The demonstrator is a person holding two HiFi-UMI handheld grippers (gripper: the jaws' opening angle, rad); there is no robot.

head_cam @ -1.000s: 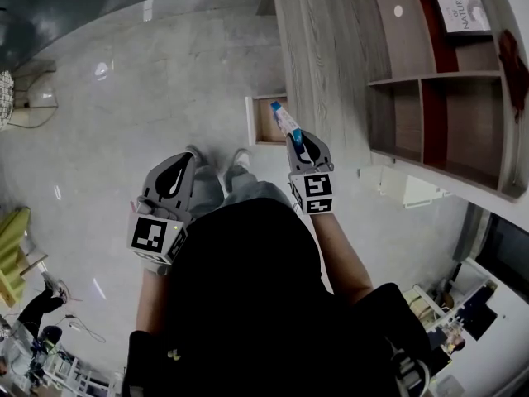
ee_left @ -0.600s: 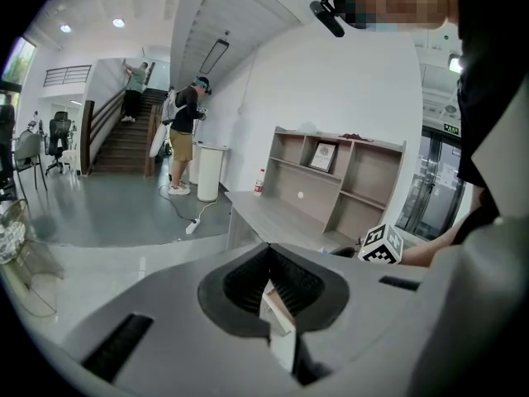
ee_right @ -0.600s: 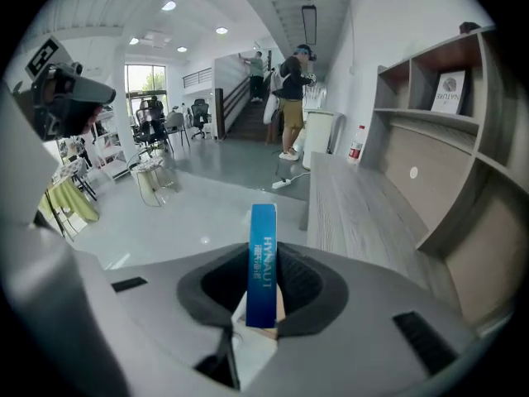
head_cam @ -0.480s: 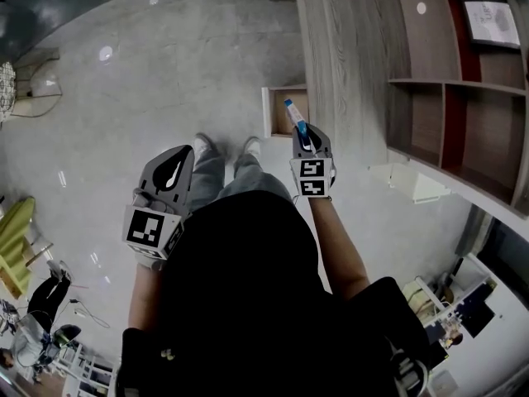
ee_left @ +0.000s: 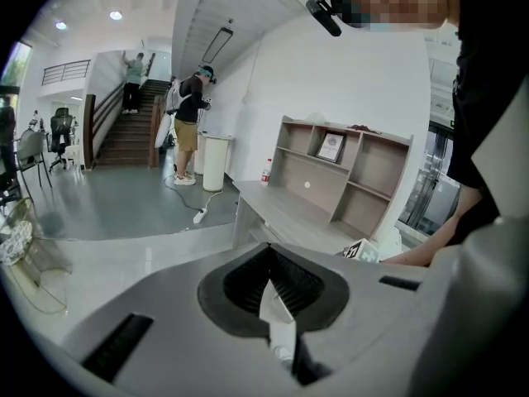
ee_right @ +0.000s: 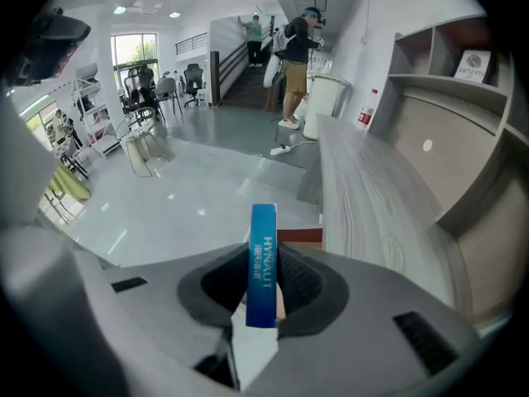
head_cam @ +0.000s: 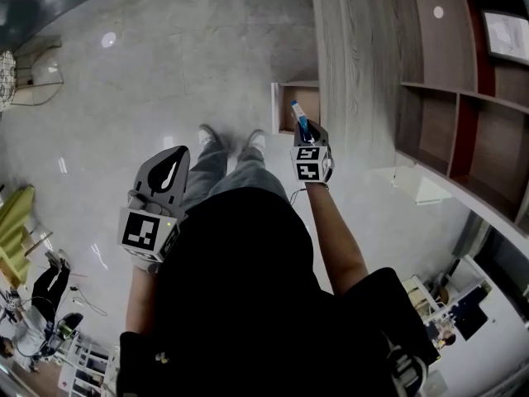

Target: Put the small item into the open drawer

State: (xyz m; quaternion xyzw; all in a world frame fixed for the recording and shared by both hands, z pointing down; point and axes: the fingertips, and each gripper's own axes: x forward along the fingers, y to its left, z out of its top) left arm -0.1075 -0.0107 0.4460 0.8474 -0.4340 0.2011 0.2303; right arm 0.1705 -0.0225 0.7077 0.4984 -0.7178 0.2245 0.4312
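Note:
A slim blue box [ee_right: 263, 263] printed with white letters stands upright between the jaws of my right gripper [ee_right: 263, 298], which is shut on it. In the head view, the right gripper [head_cam: 303, 136] holds the blue box [head_cam: 298, 119] just above the open drawer [head_cam: 288, 108], a small wooden drawer pulled out from the desk's side. A strip of the drawer [ee_right: 299, 236] shows just behind the box. My left gripper [head_cam: 178, 153] hangs at the left over the floor, away from the drawer. Its jaws [ee_left: 269, 286] are shut with nothing between them.
The grey wood desk [head_cam: 355, 73] runs along the right, with a shelf unit [head_cam: 463, 122] behind it. A bottle [ee_right: 364, 110] and a white bin [ee_right: 321, 106] are at its far end. The person's shoes [head_cam: 231, 139] stand by the drawer. People stand near the stairs [ee_left: 190, 114].
The right gripper with the blue box has moved forward and closer to the open drawer. The desk and drawer have shifted right in the head view. The left gripper has stayed low at the left.

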